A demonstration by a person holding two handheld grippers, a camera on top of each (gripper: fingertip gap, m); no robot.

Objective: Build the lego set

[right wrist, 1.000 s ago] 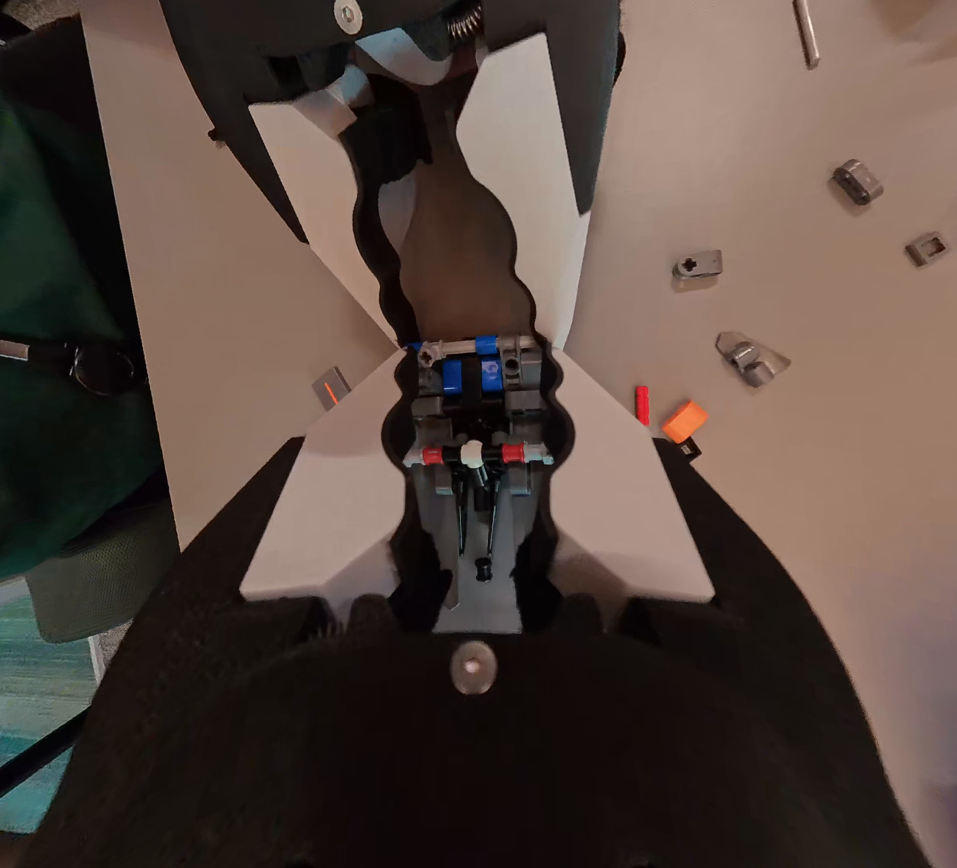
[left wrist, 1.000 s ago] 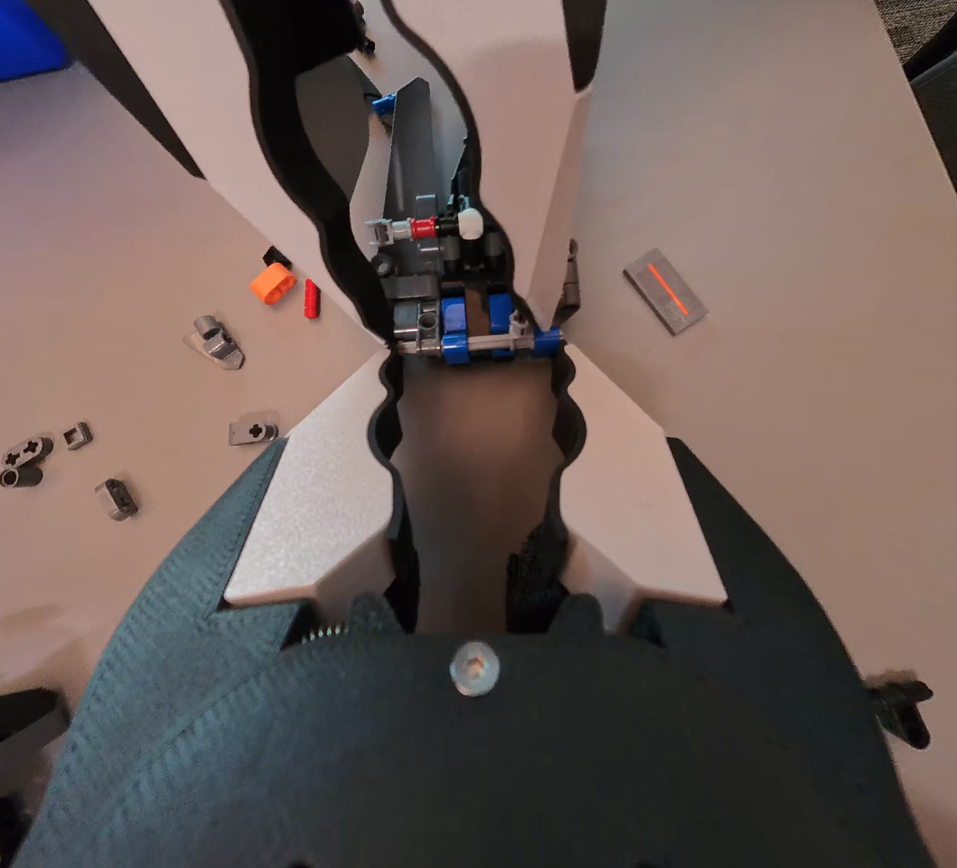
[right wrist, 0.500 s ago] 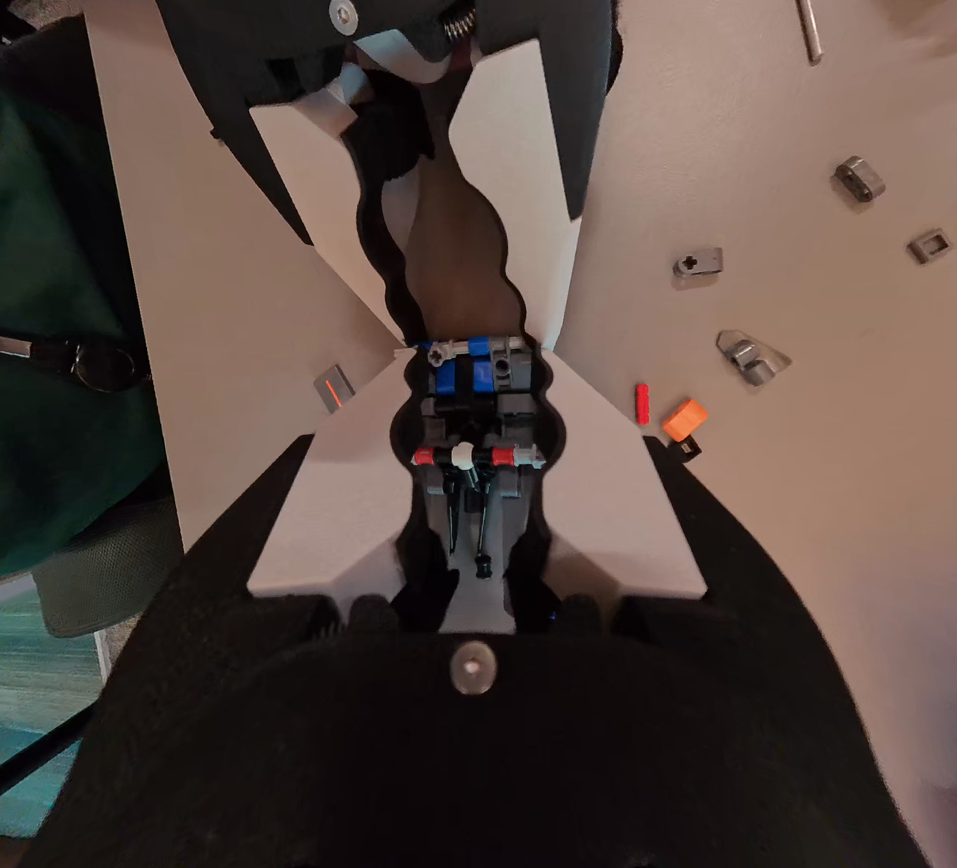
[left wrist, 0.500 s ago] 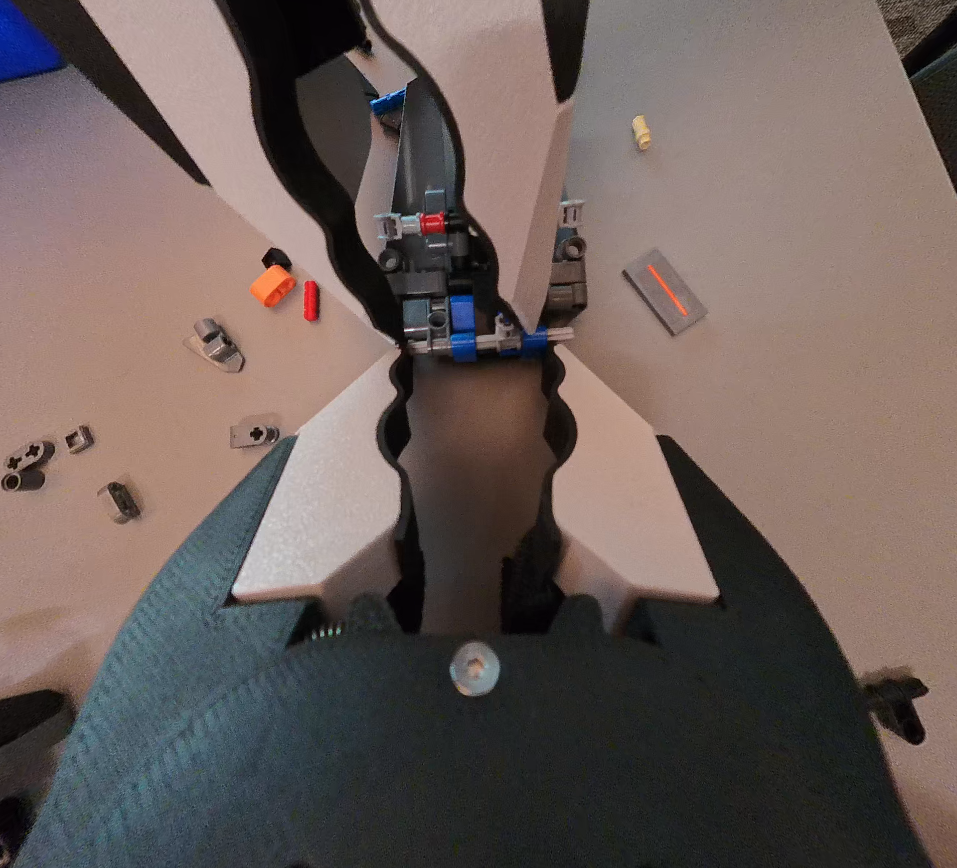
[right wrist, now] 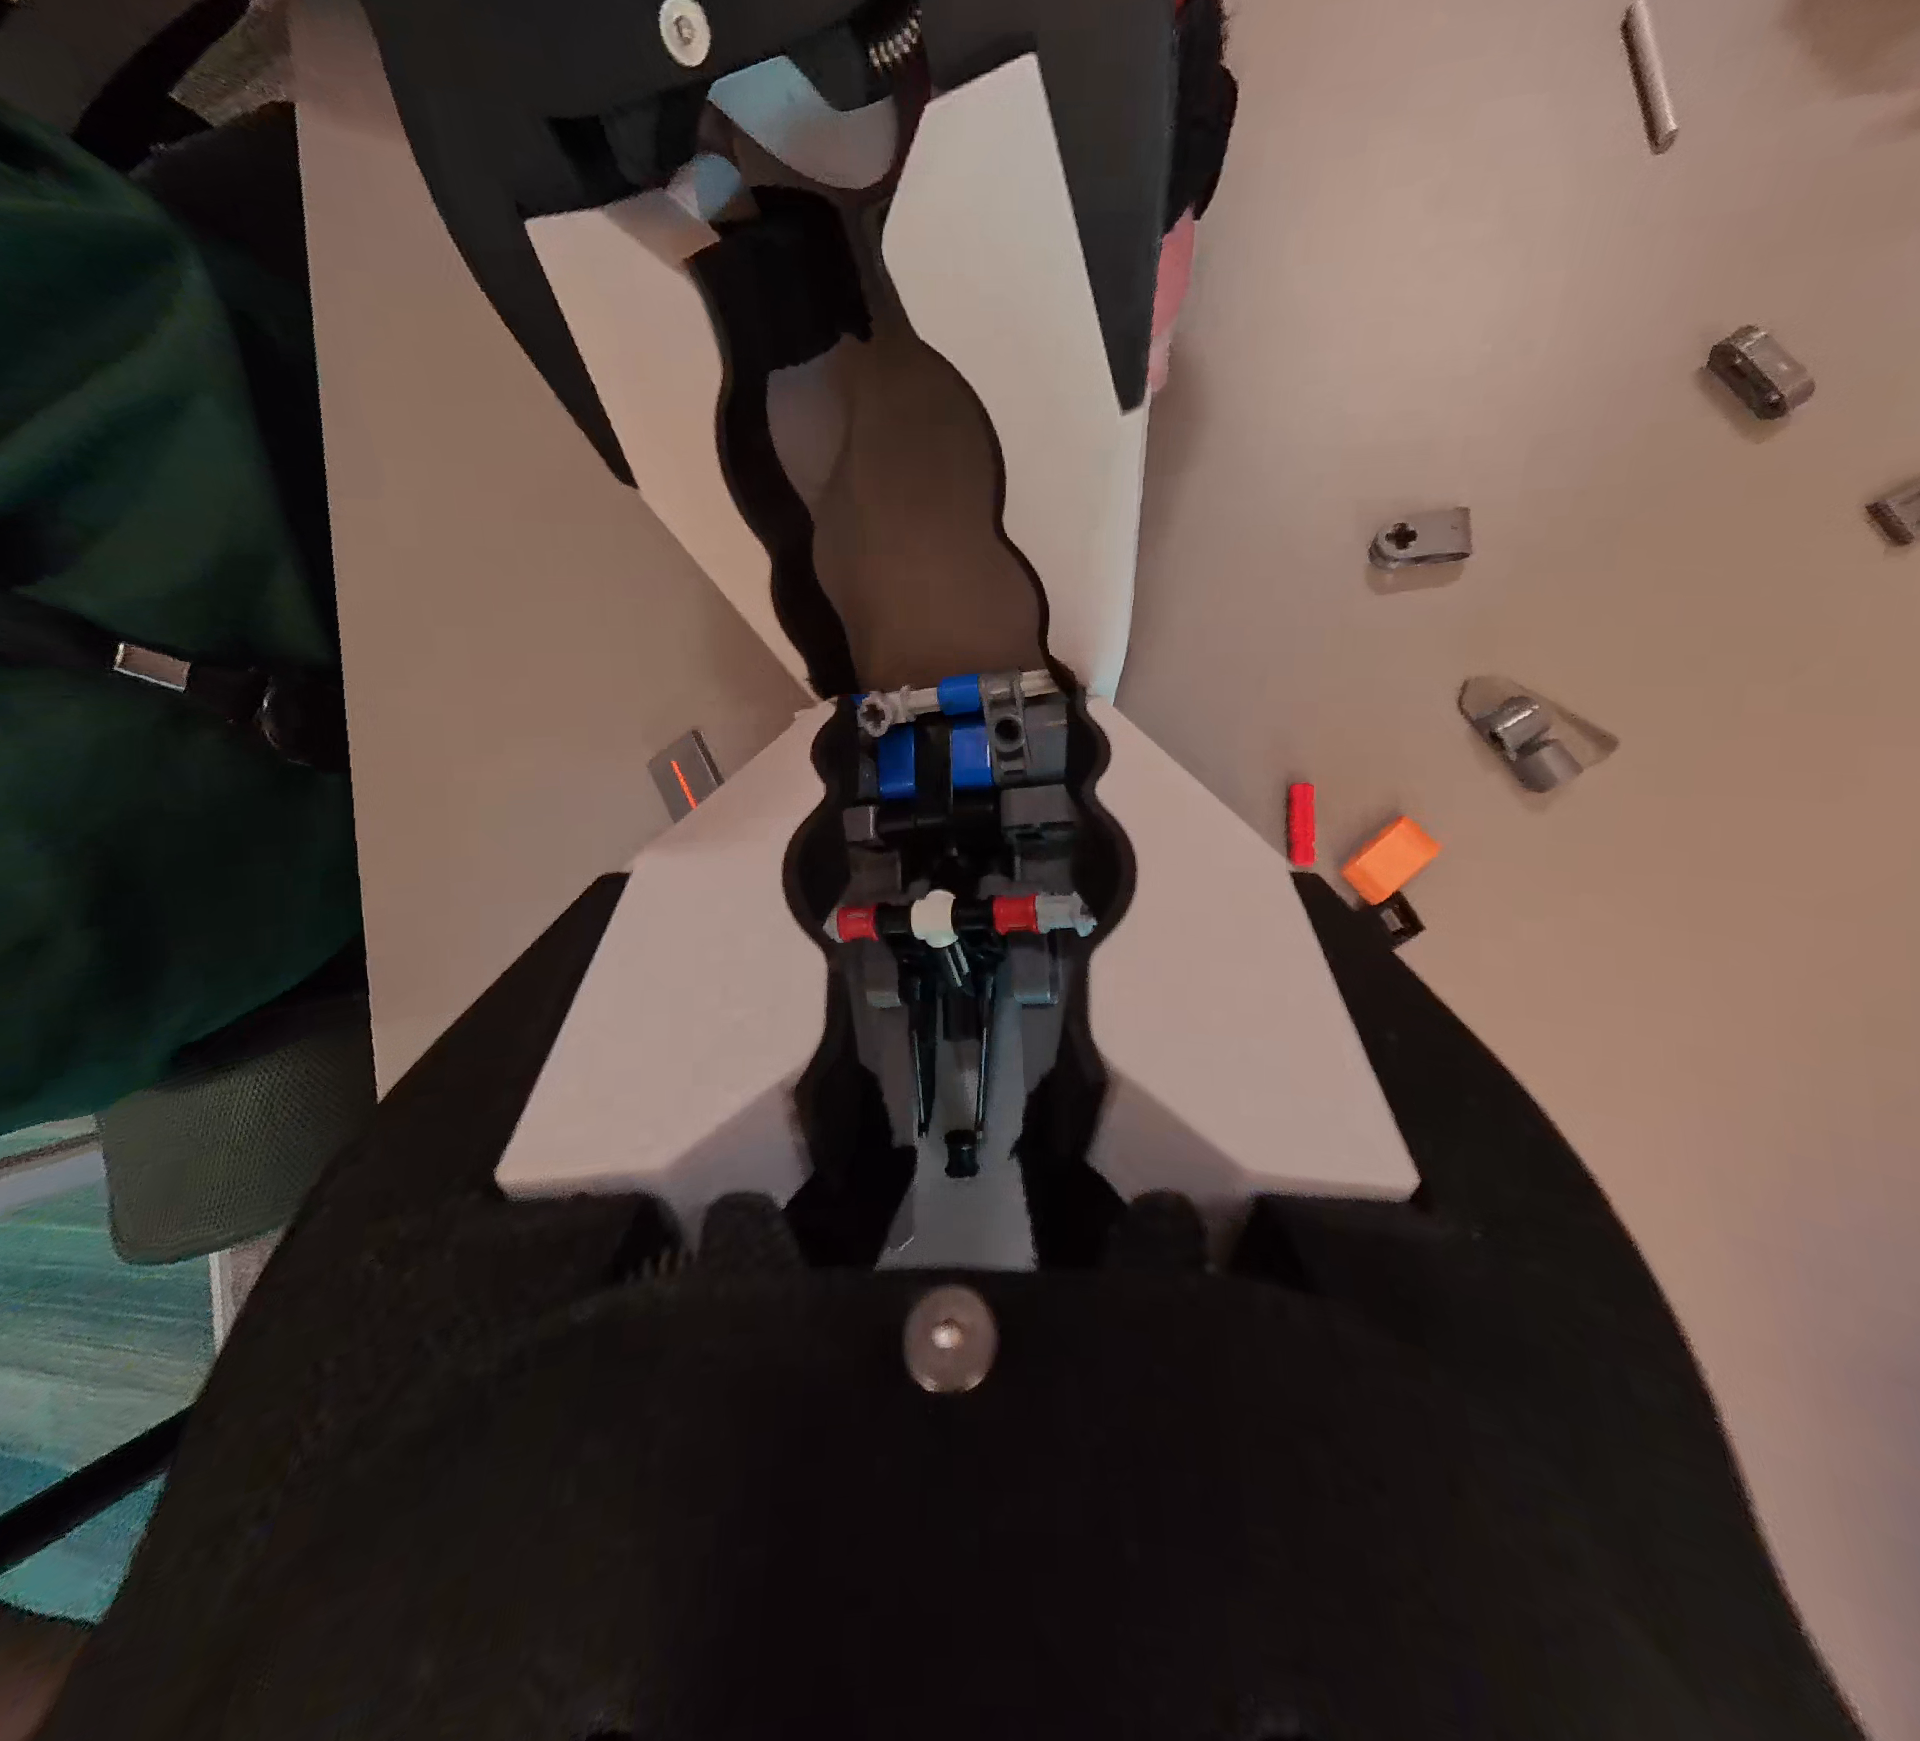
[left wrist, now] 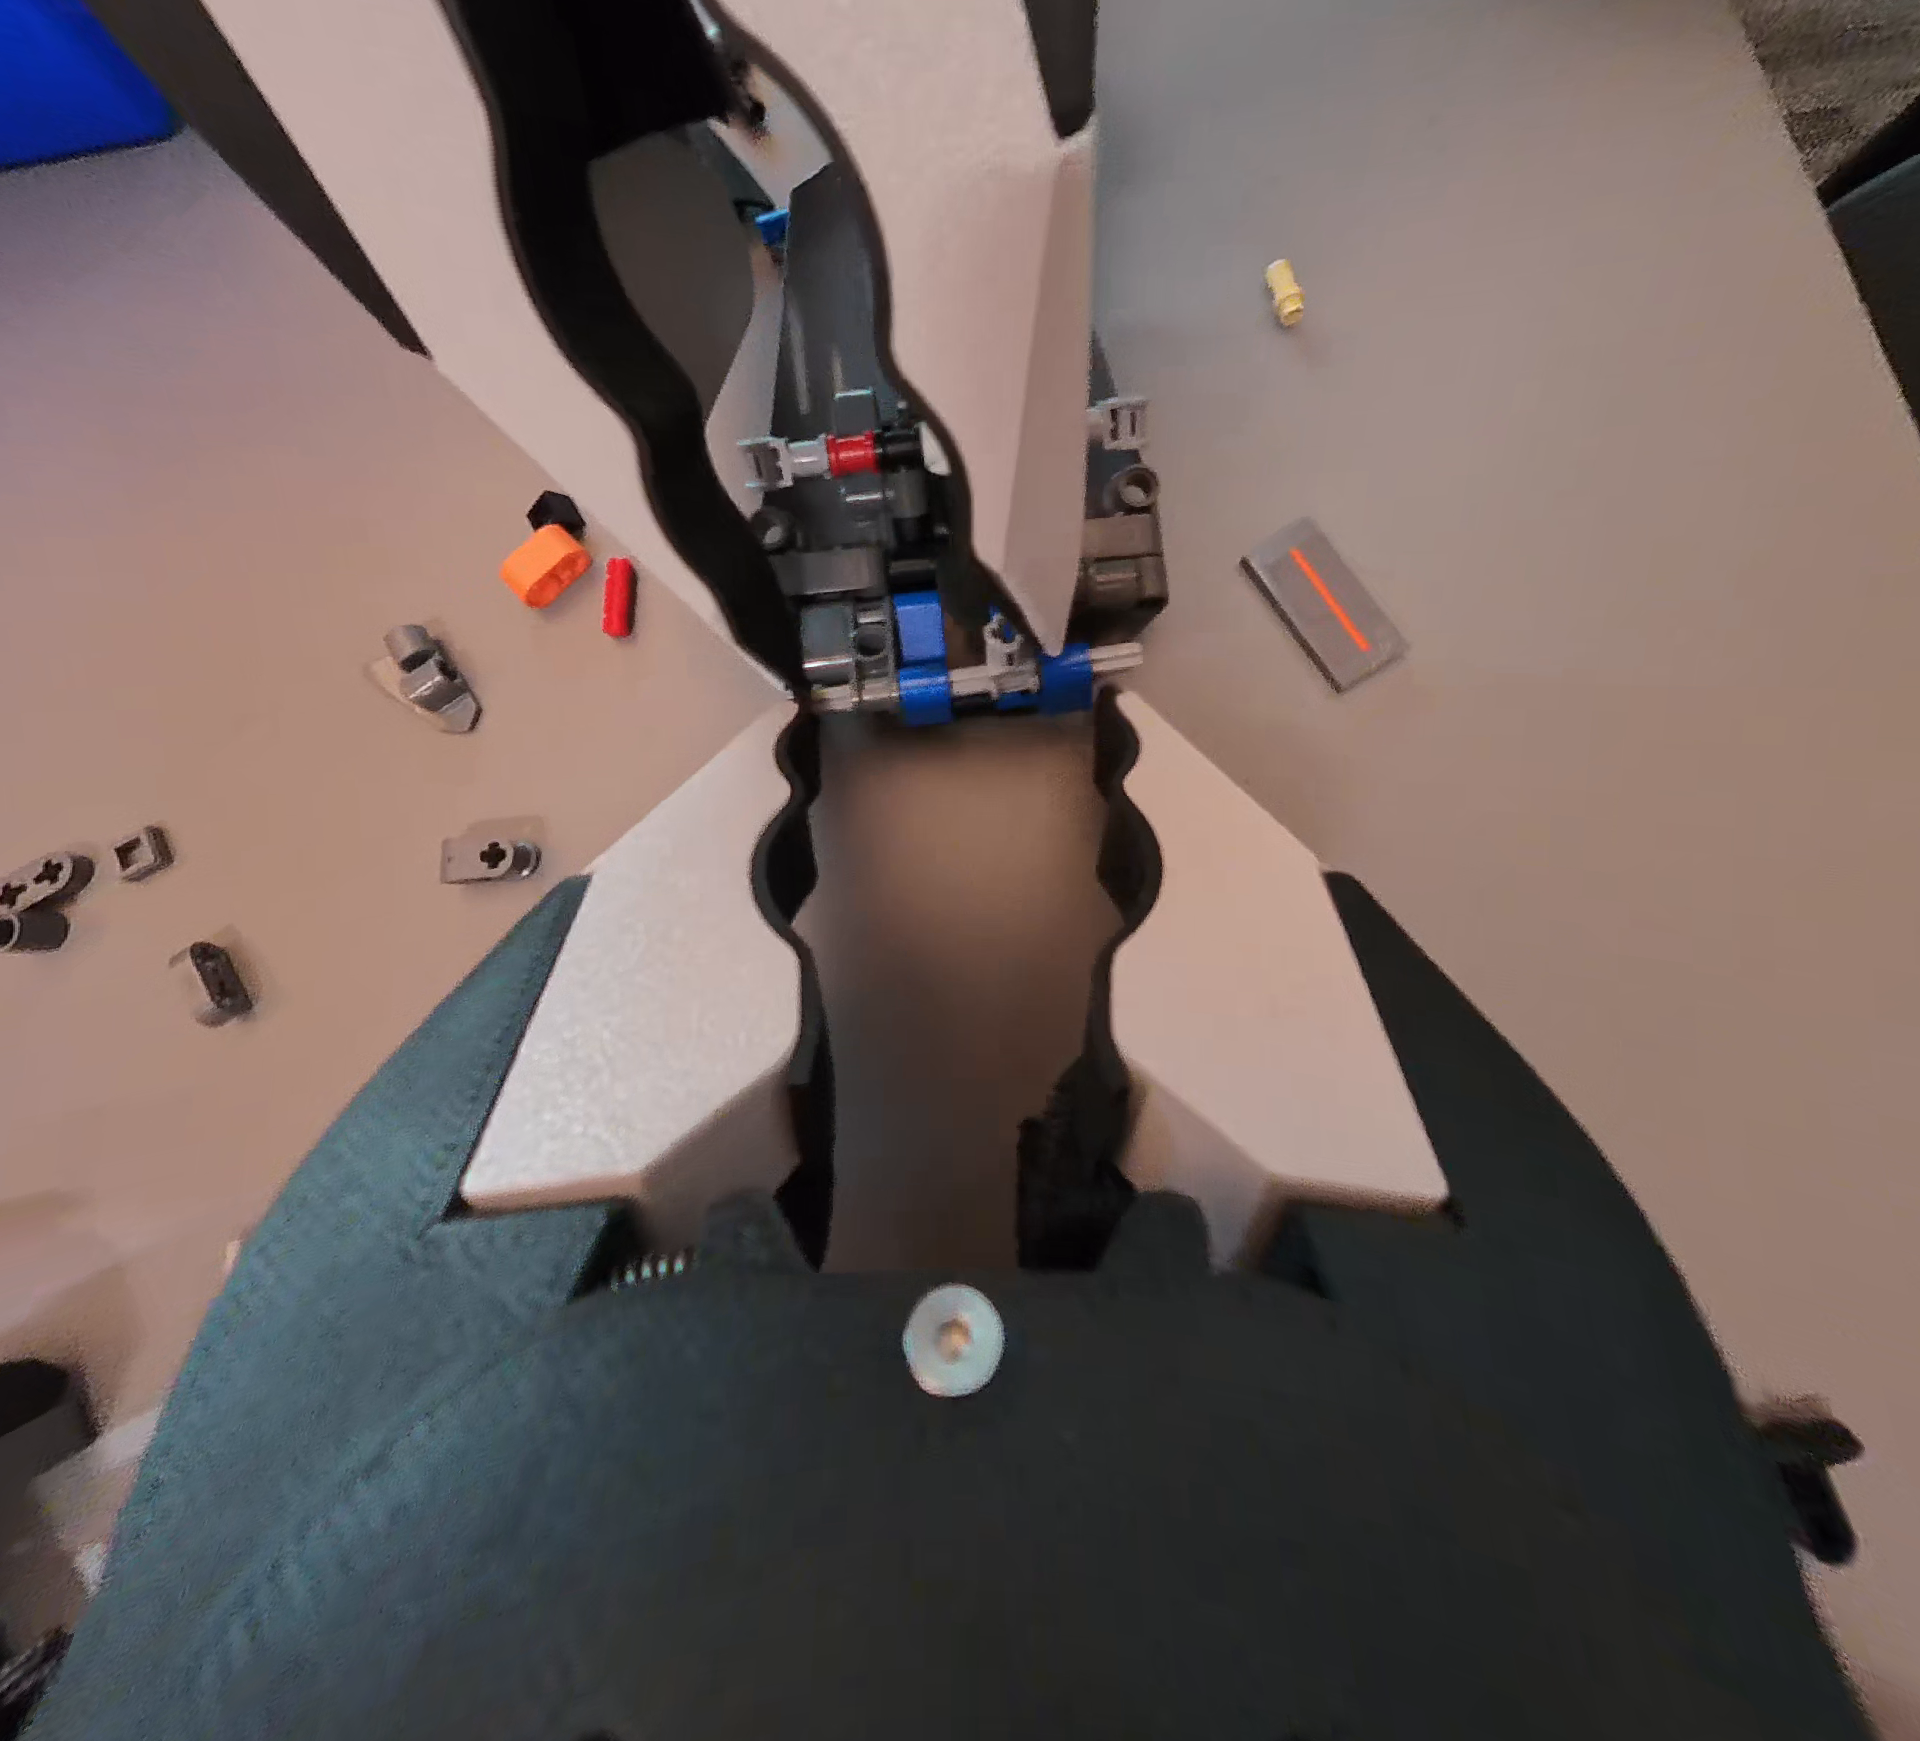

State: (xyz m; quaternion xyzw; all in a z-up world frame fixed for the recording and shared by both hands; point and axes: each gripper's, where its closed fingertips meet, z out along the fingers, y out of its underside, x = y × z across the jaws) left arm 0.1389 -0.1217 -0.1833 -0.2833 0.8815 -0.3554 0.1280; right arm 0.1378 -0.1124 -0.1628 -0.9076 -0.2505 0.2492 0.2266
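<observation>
The lego assembly [left wrist: 883, 590] is dark grey with blue bushes on a light grey axle and a red and white cross axle; it is held above the table between both grippers, which face each other. My left gripper [left wrist: 945, 704] is shut on the axle end with the blue bushes. My right gripper [right wrist: 956, 715] is shut around the assembly's body [right wrist: 951, 860], whose long grey tail runs back between its fingers. The right gripper [left wrist: 920, 652] also shows from the front in the left wrist view, and the left gripper [right wrist: 956, 678] in the right wrist view.
Loose pieces lie on the table: an orange piece [left wrist: 545, 564], a red pin [left wrist: 619, 595], several grey connectors [left wrist: 490, 857], a grey tile with an orange stripe [left wrist: 1325, 602], a tan pin [left wrist: 1285, 292], a grey axle [right wrist: 1650, 76]. A person in green [right wrist: 125, 652] sits by the table edge. The tips of both grippers are at nearly the same place.
The right gripper has shifted a little sideways on the assembly, so more of the assembly's far side shows past its finger. Both grippers have kept their hold.
</observation>
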